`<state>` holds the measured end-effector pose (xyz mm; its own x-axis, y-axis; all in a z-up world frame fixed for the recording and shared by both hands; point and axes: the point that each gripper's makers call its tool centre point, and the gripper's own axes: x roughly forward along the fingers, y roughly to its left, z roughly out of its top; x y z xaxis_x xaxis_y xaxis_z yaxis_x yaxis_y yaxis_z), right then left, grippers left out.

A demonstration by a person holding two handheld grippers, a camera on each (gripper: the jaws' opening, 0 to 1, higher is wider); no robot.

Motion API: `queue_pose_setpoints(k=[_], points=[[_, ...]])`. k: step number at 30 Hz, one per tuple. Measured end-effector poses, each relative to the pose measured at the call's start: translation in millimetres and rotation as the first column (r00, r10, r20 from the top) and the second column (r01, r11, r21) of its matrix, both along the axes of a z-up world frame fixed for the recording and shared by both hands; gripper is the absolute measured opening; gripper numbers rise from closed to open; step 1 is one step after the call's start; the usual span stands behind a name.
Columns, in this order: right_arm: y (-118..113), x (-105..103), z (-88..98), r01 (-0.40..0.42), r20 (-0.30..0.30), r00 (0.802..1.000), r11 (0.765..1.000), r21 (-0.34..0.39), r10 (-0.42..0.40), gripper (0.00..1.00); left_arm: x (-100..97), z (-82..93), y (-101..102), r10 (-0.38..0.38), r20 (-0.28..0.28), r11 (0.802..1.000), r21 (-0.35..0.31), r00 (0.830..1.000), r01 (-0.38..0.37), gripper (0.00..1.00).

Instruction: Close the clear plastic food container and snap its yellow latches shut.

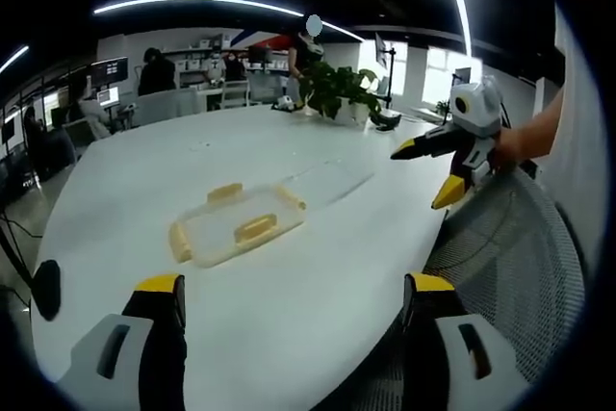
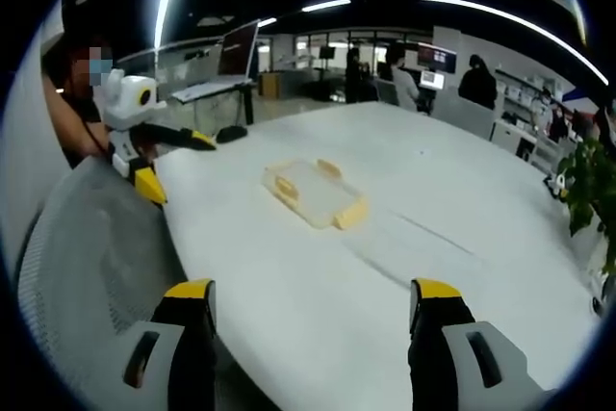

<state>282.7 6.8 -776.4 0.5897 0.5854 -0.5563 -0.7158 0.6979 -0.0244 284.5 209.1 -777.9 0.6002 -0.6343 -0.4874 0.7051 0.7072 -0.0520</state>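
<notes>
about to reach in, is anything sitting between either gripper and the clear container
Nothing visible does. In both views bare white table lies between the open jaws and the clear container. The potted plant stands well beyond it, and the mesh chair back is off to the side.

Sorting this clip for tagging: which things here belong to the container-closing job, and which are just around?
Job:
- clear food container, lying on the white table
- its yellow latches
- left tongs, open
- right tongs, open

Just around:
- potted plant
- mesh chair at the table edge
- office desks and monitors behind
</notes>
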Motion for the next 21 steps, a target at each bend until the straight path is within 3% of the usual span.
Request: queue_pose_setpoints(k=[15, 21], points=[[10.8, -1.7, 4.3, -0.058, 0.005, 0.998, 0.998, -0.016, 0.058, 0.81, -4.0, 3.6, -10.7, -0.065, 0.001, 0.998, 0.026, 0.998, 0.065, 0.94], [17.2, 6.6, 5.2, -0.080, 0.009, 0.997, 0.996, -0.032, 0.081, 0.81, 1.7, 2.5, -10.3, -0.085, -0.008, 0.996, 0.036, 0.996, 0.086, 0.93]])
